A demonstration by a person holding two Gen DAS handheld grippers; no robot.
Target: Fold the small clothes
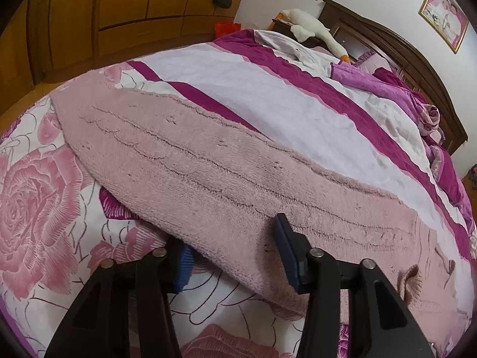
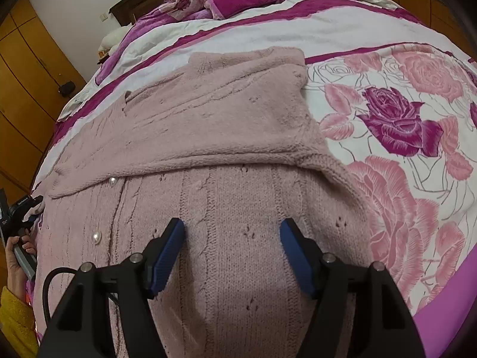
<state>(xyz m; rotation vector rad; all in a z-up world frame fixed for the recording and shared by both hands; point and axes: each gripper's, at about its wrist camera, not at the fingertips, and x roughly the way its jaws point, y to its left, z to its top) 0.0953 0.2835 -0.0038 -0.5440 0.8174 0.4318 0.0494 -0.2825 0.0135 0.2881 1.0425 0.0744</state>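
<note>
Low in the left wrist frame, the left gripper [image 1: 235,253] straddled the folded edge of the pink cardigan [image 1: 208,161], one pad beneath and one above; whether it pinched was unclear. Angled steeply down, the right gripper [image 2: 232,256] hung released over the cardigan's front, likely to press it onto the floral bedspread [image 2: 402,113].

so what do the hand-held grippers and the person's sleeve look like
Both are alike: the left hand-held gripper and right hand-held gripper have matte black angular arms with silver pivot pins and ribbed blue pads. A black cable loops beside the right one. At the right view's edge, a fuzzy mustard-yellow sleeve.
</note>
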